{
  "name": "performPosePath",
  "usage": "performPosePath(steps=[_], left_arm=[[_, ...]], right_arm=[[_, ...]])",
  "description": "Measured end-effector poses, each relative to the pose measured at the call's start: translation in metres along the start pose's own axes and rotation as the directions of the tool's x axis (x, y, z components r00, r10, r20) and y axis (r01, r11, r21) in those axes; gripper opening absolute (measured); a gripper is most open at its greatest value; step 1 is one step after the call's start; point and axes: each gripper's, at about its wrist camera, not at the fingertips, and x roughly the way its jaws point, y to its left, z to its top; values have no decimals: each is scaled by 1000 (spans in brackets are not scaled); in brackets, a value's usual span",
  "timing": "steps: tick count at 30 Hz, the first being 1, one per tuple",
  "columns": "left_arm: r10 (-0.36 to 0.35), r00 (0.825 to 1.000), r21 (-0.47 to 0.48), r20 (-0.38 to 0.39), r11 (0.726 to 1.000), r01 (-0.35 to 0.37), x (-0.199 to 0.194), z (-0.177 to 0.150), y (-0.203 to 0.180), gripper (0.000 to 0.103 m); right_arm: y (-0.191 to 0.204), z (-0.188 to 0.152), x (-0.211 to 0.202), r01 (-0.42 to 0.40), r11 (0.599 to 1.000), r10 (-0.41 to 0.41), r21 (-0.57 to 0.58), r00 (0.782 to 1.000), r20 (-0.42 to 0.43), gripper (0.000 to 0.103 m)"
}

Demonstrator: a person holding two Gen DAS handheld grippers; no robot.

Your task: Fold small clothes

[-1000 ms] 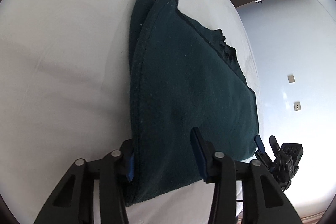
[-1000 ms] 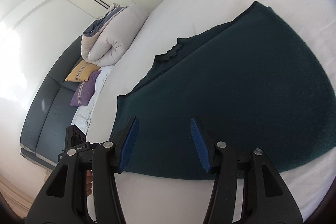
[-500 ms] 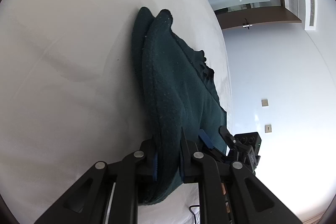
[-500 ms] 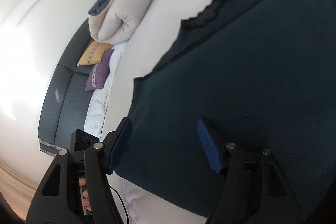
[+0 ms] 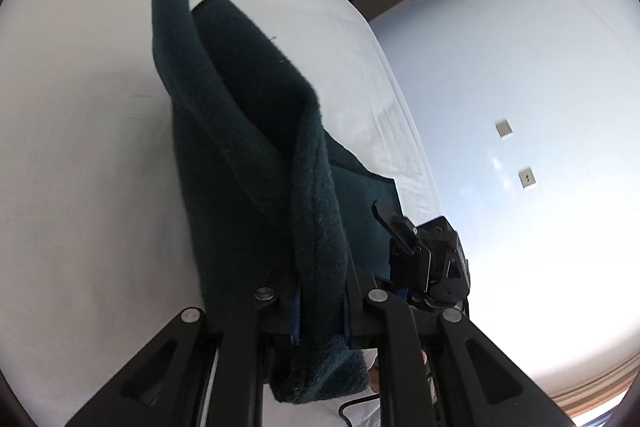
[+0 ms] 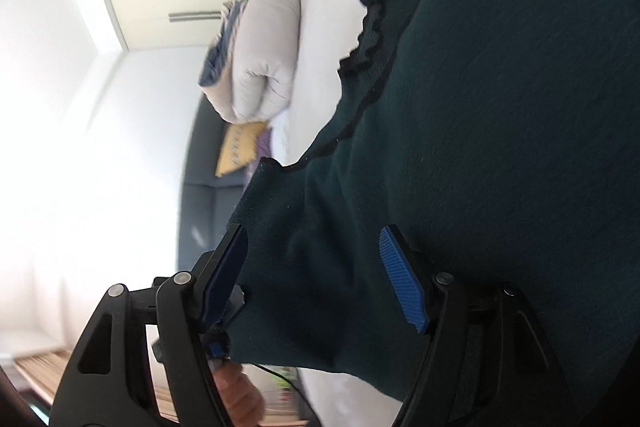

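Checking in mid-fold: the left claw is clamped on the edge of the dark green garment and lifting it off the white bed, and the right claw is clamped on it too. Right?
Not quite. The right claw is open: in the right wrist view its blue pads stand apart around the dark green garment without pressing it. The left claw is indeed clamped on its edge above the white bed.

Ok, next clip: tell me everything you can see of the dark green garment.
The dark green garment looks like thick, fuzzy fleece or knit, with a darker ribbed, wavy trim along one edge. It is doubled over, and one end is raised off the white bed while the rest lies on it. The left gripper is shut on a bunched edge. The right gripper is open, its jaws having just widened, with cloth between them but the blue pads not pressing on it.
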Motion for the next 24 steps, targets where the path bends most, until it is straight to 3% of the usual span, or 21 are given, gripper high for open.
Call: performPosePath(steps=[5,8,11,16,19,24], left_arm=[[-49,996,60,-78,997,54,72,-17,-40,14],[-56,990,46,-127,997,62,106,-32,-38,14],[-45,988,50,-150,997,53,120,-43,-33,17],[-84,989,133,-123,986,100,93,-51,-37,61],[-72,997,210,-42,974,79,59,-53,-36,70],[-27,1000,146,-2,989,27,38,-46,0,70]], right_arm=[[-12,26,-28,-155,982,150,106,987,56,77],[-14,40,-39,-161,979,156,125,986,50,77],[-15,49,-45,-99,988,96,122,995,26,77],[-10,58,-36,-18,993,20,114,1000,-16,77],[-3,62,-29,48,994,-45,100,999,-29,77],[15,65,-11,216,976,-216,7,975,-49,76]])
